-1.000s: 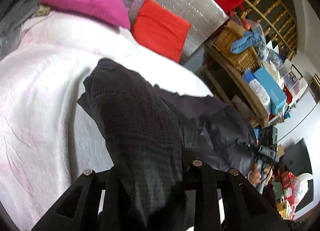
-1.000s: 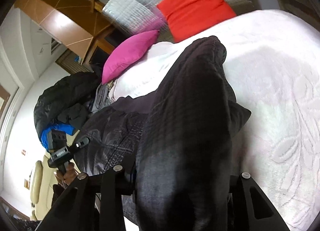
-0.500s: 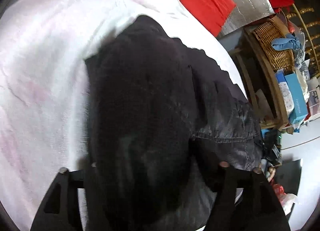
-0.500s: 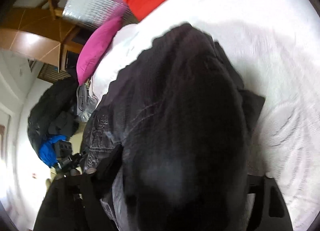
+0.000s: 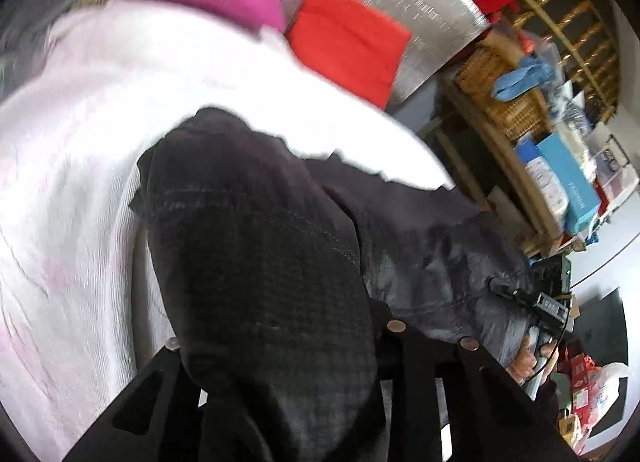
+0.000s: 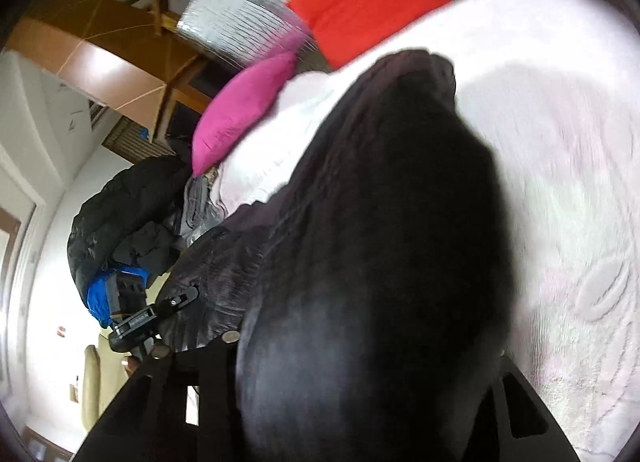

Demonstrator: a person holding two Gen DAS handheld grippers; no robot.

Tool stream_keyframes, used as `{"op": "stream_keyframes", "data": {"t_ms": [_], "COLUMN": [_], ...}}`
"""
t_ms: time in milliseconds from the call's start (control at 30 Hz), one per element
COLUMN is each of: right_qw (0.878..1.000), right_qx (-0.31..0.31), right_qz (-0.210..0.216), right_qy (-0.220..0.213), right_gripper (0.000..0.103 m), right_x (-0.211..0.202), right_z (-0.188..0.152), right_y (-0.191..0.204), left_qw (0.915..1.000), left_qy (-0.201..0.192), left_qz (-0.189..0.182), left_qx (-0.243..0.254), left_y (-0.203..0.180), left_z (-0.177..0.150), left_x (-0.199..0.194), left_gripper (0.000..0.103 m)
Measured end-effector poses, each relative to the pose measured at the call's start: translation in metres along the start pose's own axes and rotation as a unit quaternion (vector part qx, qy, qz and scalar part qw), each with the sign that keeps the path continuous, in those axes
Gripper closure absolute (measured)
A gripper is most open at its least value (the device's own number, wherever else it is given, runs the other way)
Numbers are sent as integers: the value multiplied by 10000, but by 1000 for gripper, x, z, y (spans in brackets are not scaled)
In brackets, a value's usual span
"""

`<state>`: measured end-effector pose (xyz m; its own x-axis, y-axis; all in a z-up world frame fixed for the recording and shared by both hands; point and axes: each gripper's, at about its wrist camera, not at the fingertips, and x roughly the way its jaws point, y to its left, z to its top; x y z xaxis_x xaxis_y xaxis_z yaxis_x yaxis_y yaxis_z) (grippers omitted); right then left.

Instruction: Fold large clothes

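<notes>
Evidently mid-fold, the left gripper (image 5: 280, 390) and right gripper (image 6: 360, 402) each have jaws closing on a bunched end of the dark garment (image 5: 256, 246), which trails ahead of them over the white bedspread (image 5: 72, 150); the next move probably calls for carrying both ends forward together.

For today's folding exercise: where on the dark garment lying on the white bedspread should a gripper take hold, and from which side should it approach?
Grip the dark garment at its near hem, coming from the bed's near edge over the white bedspread: the cloth runs lengthwise away, so its far end can stay down. Both grippers' jaws are closing with cloth between them.
</notes>
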<state>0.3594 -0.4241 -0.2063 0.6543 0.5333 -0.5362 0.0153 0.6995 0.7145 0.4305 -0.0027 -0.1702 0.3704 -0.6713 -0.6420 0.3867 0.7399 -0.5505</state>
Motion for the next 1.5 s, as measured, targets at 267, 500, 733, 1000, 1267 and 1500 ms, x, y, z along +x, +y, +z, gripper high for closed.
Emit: {"op": "stream_keyframes", "data": {"t_ms": [267,500,733,1000,1267,1500], "right_qw": [9963,9856,9945,9954,9866,9806], "right_qx": [-192,-260,31,919,1553,744], "right_qz": [267,606,235,-271,-498,-1627], "right_qy": [-798,-1559,-1016,-57,105,-798], "right_gripper": [63,63,63,52,33,33], "right_x": [-40,-76,-44,-12,-23,-85], "right_z": [14,17,14,3,-5,11], "right_y": [33,41,13,-64,-96,-52], "left_qw": [9935,9842,9973,9924,9848,9871], "left_qy": [-969,-1590,-691,524,642,43], "left_qz": [-330,-516,184,1071,1588,1587], "left_qx": [492,590,159,-292,-300,-230], "left_y": [-47,-58,-17,45,52,36], "left_z": [21,22,6,-24,-23,-10], "left_x": [-59,-71,-26,19,27,-27], "left_gripper": [76,76,76,40,16,18]}}
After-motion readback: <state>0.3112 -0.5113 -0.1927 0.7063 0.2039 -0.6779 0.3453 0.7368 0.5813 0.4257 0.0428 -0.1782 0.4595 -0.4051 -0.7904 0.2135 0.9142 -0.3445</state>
